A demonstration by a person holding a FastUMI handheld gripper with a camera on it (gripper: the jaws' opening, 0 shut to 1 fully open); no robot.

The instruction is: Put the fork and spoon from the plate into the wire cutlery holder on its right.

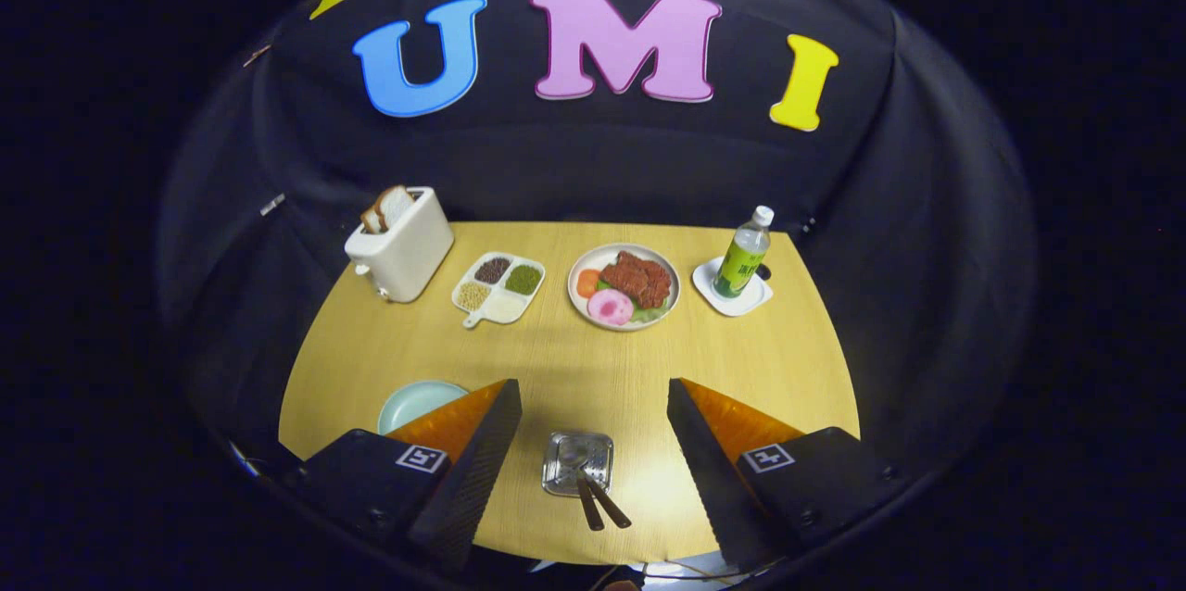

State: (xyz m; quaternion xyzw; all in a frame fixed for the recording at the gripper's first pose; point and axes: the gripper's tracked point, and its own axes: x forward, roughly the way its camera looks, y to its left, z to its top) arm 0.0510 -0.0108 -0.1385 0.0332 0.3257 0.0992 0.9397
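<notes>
A pale wood grain is shown by the table (574, 359). The toaster (400, 245) is cream, the 4-compartment tray (498, 289) white, the bowl (414, 403) mint. The gripper (593, 443), spread wide, has orange-and-black fingers (477, 438). A green label is carried by the bottle (743, 256).

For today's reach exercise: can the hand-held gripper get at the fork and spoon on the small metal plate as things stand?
Probably yes: the hand-held gripper is open, the fork and spoon lie on the metal plate between its fingers, nothing blocking.
</notes>
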